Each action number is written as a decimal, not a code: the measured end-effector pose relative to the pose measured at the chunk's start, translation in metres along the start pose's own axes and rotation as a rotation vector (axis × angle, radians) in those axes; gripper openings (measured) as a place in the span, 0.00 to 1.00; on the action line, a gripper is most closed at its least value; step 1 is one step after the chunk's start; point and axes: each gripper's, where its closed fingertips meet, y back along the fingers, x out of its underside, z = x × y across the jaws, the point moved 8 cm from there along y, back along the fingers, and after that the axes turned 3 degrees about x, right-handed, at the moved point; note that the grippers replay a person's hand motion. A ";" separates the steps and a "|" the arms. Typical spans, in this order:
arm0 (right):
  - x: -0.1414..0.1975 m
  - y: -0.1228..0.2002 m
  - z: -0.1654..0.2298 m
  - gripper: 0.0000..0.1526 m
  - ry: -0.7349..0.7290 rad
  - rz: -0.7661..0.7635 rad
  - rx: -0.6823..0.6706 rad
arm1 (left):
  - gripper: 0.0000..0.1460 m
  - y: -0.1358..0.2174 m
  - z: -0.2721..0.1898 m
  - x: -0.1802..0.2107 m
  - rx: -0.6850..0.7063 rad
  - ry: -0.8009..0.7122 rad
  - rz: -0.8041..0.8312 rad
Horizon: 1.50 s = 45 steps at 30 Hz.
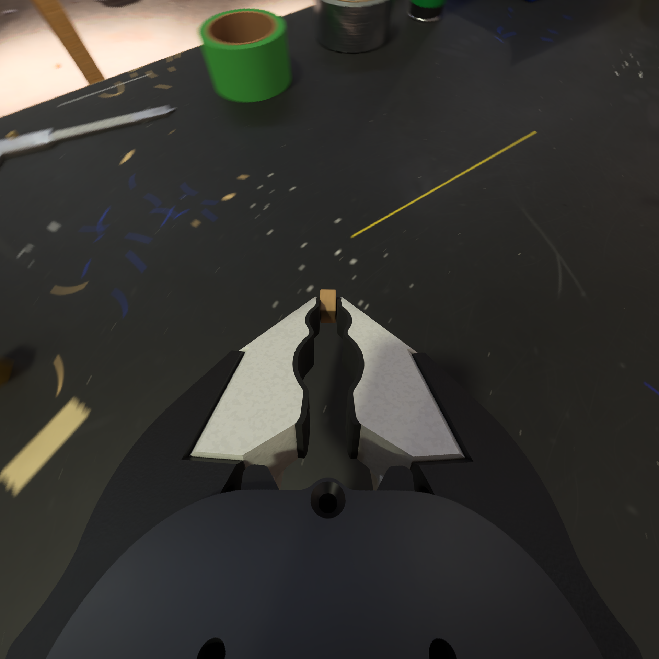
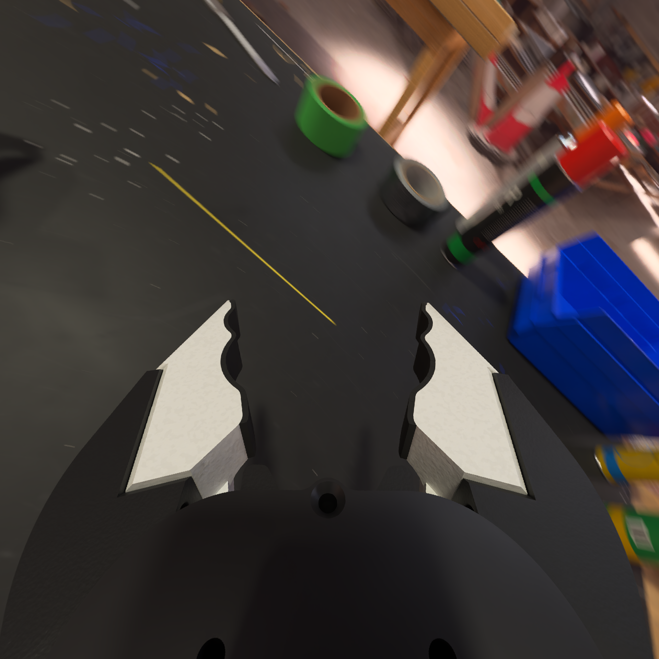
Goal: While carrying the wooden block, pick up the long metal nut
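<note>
My left gripper [image 1: 328, 303] is shut on a small tan wooden block [image 1: 328, 306], held between its fingertips above the dark tabletop [image 1: 463, 338]. My right gripper [image 2: 327, 306] is open and empty, its jaws wide apart above the same dark tabletop [image 2: 142, 321]. The long metal nut shows in neither view. The right wrist view is tilted and blurred.
A green tape roll [image 1: 246, 53] [image 2: 330, 116] and a grey tape roll [image 1: 353, 25] [image 2: 413, 194] stand at the table's far edge. A thin yellow line [image 1: 442, 183] [image 2: 242, 244] crosses the table. A metal tool [image 1: 85, 128] lies left. A blue bin [image 2: 592, 335] sits right.
</note>
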 end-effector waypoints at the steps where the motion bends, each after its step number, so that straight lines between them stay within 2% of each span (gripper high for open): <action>1: -0.014 -0.002 0.016 0.66 0.019 -0.048 -0.058 | 0.05 0.015 0.008 0.010 -0.022 0.038 -0.018; 5: -0.091 -0.017 0.079 0.64 -0.017 -0.208 -0.341 | 0.05 0.062 0.029 0.043 -0.107 0.142 -0.079; 8: -0.167 -0.040 0.121 0.62 -0.020 -0.224 -0.529 | 0.05 0.079 0.036 0.056 -0.171 0.189 -0.110; 10: -0.221 -0.063 0.148 0.62 -0.073 -0.221 -0.632 | 0.05 0.083 0.037 0.059 -0.195 0.210 -0.132; 13: -0.290 -0.114 0.190 0.60 -0.241 -0.127 -0.776 | 0.05 0.084 0.038 0.060 -0.188 0.218 -0.142; 16: -0.326 -0.181 0.235 0.60 -0.335 0.083 -0.710 | 0.05 0.084 0.040 0.061 -0.177 0.201 -0.156; 18: -0.336 -0.220 0.260 0.59 -0.351 0.217 -0.667 | 0.05 0.084 0.042 0.061 -0.172 0.190 -0.162; 20: -0.341 -0.247 0.281 0.52 -0.402 0.304 -0.600 | 0.05 0.085 0.044 0.062 -0.169 0.182 -0.169; 22: -0.341 -0.268 0.293 0.46 -0.347 0.327 -0.550 | 0.05 0.085 0.045 0.063 -0.166 0.177 -0.183; 25: -0.334 -0.293 0.296 0.43 -0.236 0.395 -0.354 | 0.05 0.085 0.048 0.064 -0.160 0.164 -0.201; 27: -0.333 -0.301 0.294 0.42 -0.286 0.394 -0.365 | 0.05 0.085 0.050 0.064 -0.151 0.166 -0.215; 32: -0.332 -0.306 0.301 0.39 -0.471 0.420 -0.573 | 0.05 0.085 0.054 0.066 -0.133 0.188 -0.245; 34: -0.333 -0.306 0.305 0.47 -0.553 0.464 -0.658 | 0.05 0.085 0.055 0.066 -0.132 0.187 -0.246; 35: -0.333 -0.306 0.306 0.50 -0.561 0.467 -0.668 | 0.05 0.085 0.055 0.066 -0.131 0.187 -0.246; 38: -0.327 -0.307 0.312 0.51 -0.471 0.479 -0.584 | 0.05 0.084 0.055 0.067 -0.133 0.191 -0.250; 41: -0.317 -0.313 0.327 0.54 -0.482 0.534 -0.614 | 0.05 0.084 0.055 0.067 -0.128 0.196 -0.259; 45: -0.306 -0.319 0.348 0.42 -0.446 0.575 -0.706 | 0.05 0.084 0.055 0.068 -0.122 0.200 -0.270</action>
